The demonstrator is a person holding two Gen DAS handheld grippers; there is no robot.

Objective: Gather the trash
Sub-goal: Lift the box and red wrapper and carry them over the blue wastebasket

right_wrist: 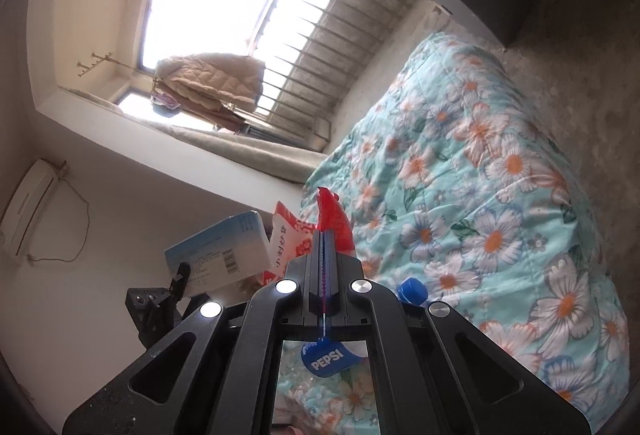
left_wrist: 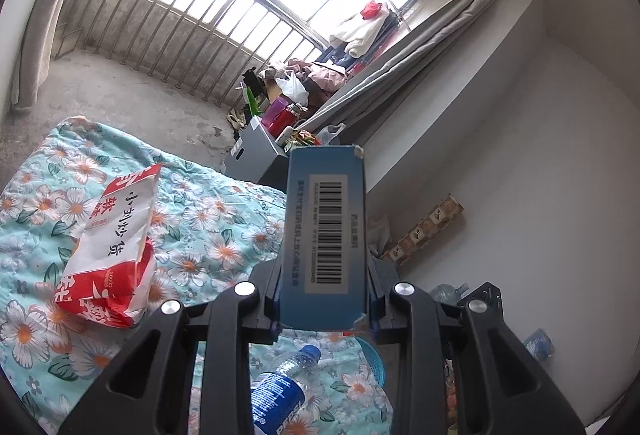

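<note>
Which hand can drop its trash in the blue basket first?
Probably the left. The left gripper holds the blue box, and the blue basket shows just below it. The right gripper pinches the red-and-white snack bag, and its view shows no basket.

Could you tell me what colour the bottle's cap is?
Blue; the bottle's cap shows best in the right wrist view.

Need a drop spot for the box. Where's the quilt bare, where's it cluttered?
Bare: the quilt across its far stretch toward the railing, beyond the snack bag. Crowded: the near edge, with the Pepsi bottle under the grippers and the blue basket beside it. The grey box past the corner is full.
</note>
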